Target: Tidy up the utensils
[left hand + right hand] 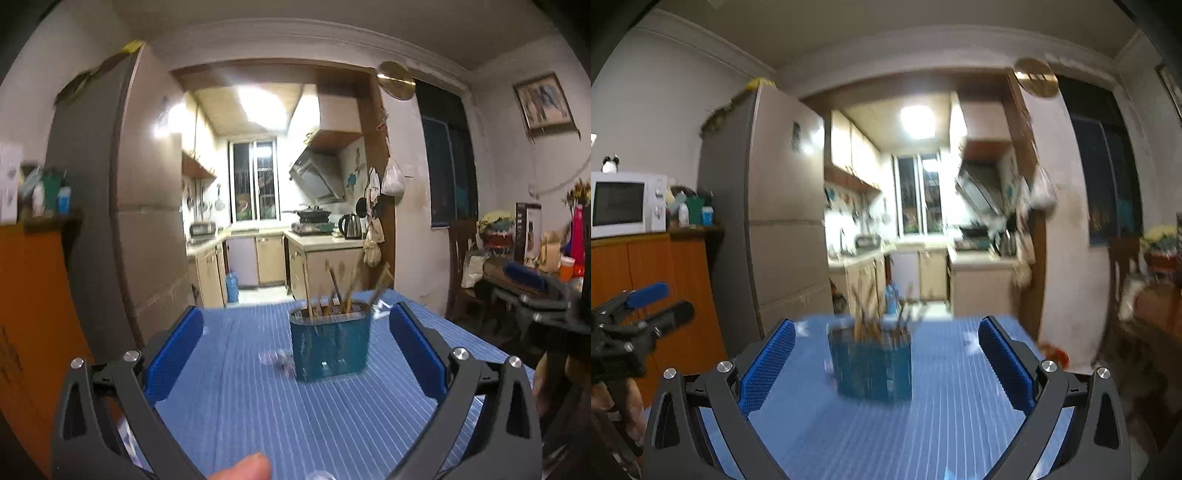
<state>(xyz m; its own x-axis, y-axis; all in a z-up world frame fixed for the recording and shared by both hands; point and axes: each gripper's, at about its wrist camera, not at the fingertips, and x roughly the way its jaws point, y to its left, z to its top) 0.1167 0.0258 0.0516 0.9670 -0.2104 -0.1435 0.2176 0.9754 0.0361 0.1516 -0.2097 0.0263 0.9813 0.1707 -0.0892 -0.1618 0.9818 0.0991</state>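
Observation:
A teal utensil holder [330, 345] stands upright on the blue striped tablecloth [258, 406], with several wooden sticks [349, 291] leaning out of its top. My left gripper [295, 312] is open and empty, well short of the holder, which shows between its blue pads [173, 354]. In the right wrist view the same holder [870, 363] is blurred and sits left of centre. My right gripper [886, 325] is also open and empty, short of the holder. The left gripper [674, 300] shows at that view's left edge.
A small crumpled clear object [277, 358] lies on the cloth left of the holder. A fingertip [251, 467] shows at the bottom edge. A tall fridge [783, 221] and an orange cabinet [665, 280] with a microwave [626, 203] stand left; a cluttered side table [524, 280] stands right.

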